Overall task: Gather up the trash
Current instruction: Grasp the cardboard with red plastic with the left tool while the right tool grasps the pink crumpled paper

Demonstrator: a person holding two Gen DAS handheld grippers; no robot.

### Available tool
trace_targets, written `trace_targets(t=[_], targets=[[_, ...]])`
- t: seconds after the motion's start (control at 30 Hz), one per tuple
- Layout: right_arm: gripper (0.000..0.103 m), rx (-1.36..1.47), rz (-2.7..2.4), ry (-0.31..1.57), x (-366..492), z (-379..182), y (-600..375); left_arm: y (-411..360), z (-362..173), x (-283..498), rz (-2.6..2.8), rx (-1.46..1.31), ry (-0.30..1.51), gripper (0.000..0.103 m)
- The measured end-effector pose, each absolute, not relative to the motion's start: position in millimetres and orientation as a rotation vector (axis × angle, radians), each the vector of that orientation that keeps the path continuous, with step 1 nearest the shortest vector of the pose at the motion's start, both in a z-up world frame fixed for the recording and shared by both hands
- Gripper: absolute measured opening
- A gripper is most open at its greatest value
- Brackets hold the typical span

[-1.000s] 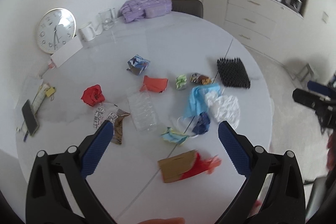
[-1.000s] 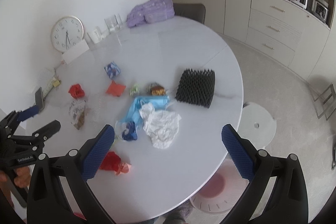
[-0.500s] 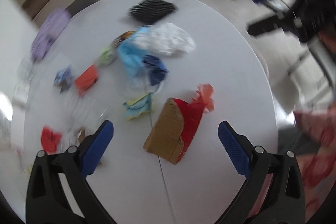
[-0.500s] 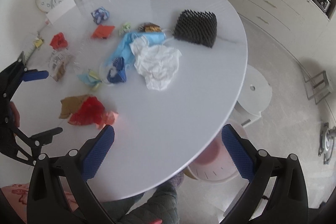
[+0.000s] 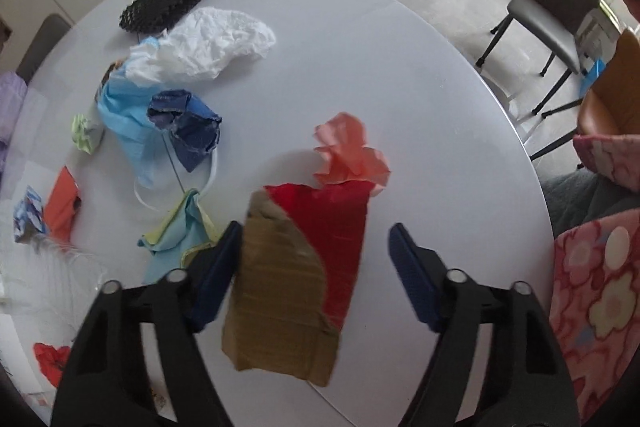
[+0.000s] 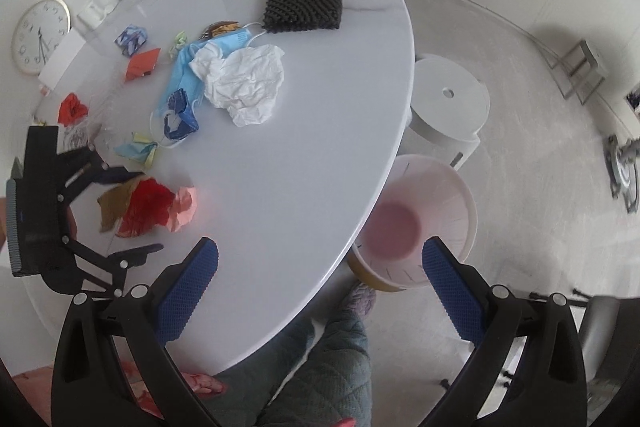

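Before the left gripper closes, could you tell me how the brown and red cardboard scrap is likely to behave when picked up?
The cardboard scrap looks thin, flat and torn, so probably light and fairly stiff, though it may bend at its creases. The crumpled pink paper at its far end seems attached and may dangle. The left gripper has been closing around it.

Hardly any writing can be read here. The round wall clock [image 6: 40, 37], leaning at the far edge of the table [image 6: 304, 147] in the right wrist view, carries a ring of dark hour numerals, but they are too small to make out singly. The crumpled blue wrapper [image 6: 181, 115] and the small patterned packet [image 6: 132, 39] show printed patches that stay illegible, and nothing legible stands on the torn brown and red cardboard [image 5: 296, 279] in the left wrist view.
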State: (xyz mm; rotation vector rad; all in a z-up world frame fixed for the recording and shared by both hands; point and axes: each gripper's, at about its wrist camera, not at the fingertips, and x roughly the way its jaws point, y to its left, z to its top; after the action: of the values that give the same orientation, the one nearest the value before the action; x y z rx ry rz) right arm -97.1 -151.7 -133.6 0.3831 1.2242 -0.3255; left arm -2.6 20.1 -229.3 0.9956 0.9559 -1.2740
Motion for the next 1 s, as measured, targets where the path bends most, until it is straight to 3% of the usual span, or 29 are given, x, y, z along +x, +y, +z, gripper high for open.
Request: trace_targets(t=[0.1, 0.33, 0.6, 0.73, 0.93, 1.0], targets=[[0.101, 0.431, -0.324, 1.216, -94, -135, -152, 22, -234, 5, -1.287, 0.966, 1.019, 0.049], [0.101, 0.458, -0.265, 1.232, -76, -148, -138, 31, -232, 14, -1.261, 0.866, 1.045, 0.047], [0.099, 0.468, -0.162, 1.220, -49, -173, -103, 76, -192, 32, -1.050, 0.631, 1.066, 0.047], [0.088, 0.401, -0.127, 1.254, -29, -192, -77, 110, -172, 37, -0.842, 0.519, 1.080, 0.047], [0.062, 0.338, -0.103, 1.291, -10, -212, -55, 149, -162, 35, -0.644, 0.372, 1.124, 0.047], [0.043, 0.336, -0.085, 1.288, -6, -213, -51, 155, -162, 30, -0.623, 0.357, 1.128, 0.047]])
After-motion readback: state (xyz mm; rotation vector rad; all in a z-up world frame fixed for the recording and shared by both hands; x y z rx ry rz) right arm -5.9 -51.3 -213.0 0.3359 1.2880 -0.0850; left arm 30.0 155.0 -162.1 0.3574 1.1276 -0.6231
